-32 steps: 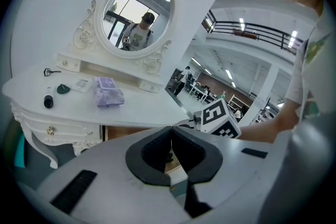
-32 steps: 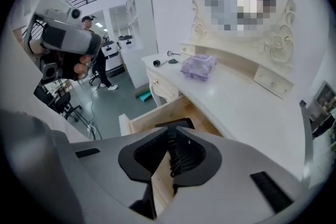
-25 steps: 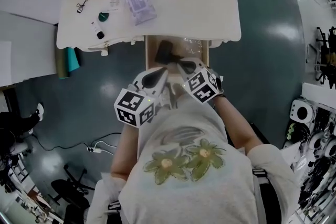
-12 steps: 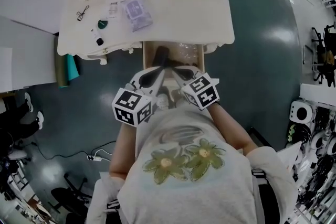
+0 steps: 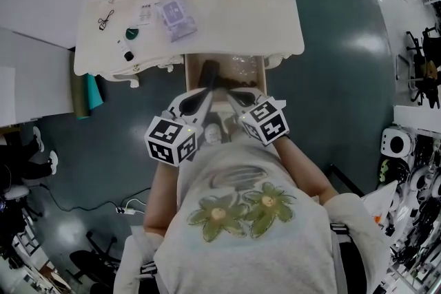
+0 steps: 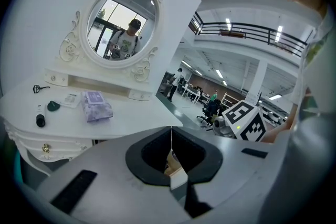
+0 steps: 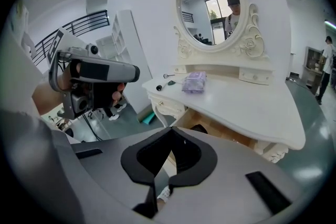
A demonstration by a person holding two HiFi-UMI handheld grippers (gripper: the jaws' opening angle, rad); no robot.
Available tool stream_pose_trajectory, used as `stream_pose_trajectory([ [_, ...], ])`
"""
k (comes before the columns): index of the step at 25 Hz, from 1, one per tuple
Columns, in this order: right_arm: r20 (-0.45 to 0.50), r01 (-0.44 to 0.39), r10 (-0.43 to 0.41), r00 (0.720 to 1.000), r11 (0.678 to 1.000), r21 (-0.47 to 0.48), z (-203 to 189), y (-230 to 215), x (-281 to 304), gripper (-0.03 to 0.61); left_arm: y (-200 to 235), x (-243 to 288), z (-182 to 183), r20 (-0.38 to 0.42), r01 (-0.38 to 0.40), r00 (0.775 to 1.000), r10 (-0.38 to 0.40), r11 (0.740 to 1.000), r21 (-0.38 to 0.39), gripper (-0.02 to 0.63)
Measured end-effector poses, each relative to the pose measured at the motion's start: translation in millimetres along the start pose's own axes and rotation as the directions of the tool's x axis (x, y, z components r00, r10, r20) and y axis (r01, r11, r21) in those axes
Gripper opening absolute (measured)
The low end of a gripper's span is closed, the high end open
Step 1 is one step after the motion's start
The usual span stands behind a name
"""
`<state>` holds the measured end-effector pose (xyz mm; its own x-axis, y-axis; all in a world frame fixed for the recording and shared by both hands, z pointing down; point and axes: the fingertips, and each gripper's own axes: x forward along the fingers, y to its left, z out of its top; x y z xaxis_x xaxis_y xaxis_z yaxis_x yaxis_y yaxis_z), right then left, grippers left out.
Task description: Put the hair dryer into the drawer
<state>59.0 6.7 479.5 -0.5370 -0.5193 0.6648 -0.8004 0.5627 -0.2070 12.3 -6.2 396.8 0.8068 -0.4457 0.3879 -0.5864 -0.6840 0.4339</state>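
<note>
Right hand-held gripper (image 7: 169, 136), newly rolled, shut, angled downward

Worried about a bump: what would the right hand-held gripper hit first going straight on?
Probably the open drawer: the right hand-held gripper aims down into it, near the hair dryer; depth is unclear.

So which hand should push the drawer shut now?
Probably right. The right gripper and left gripper both have shut, empty jaws at the open drawer front, dryer inside, but the right sits nearer its middle.
</note>
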Motion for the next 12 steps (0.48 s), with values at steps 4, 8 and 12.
stream_pose_trajectory([
  [4, 0.011, 0.012, -0.012, 1.0, 1.0, 0.002, -2.0, 1.2, -4.9, 0.021, -4.7, -0.9, -3.2, -0.007, 0.005, 1.0, -0.005, 1.0, 0.007, 0.01],
  [8, 0.012, 0.019, -0.019, 1.0, 1.0, 0.009, -6.0, 0.5, -6.9, 0.021, -6.7, -1.6, -8.0, -0.017, 0.005, 1.0, -0.005, 1.0, 0.011, 0.011],
  [12, 0.019, 0.026, -0.027, 0.999, 1.0, 0.017, -7.1, 0.4, -9.6, 0.021, -8.1, -3.2, -11.9, -0.026, 0.007, 1.0, -0.006, 1.0, 0.011, 0.009],
])
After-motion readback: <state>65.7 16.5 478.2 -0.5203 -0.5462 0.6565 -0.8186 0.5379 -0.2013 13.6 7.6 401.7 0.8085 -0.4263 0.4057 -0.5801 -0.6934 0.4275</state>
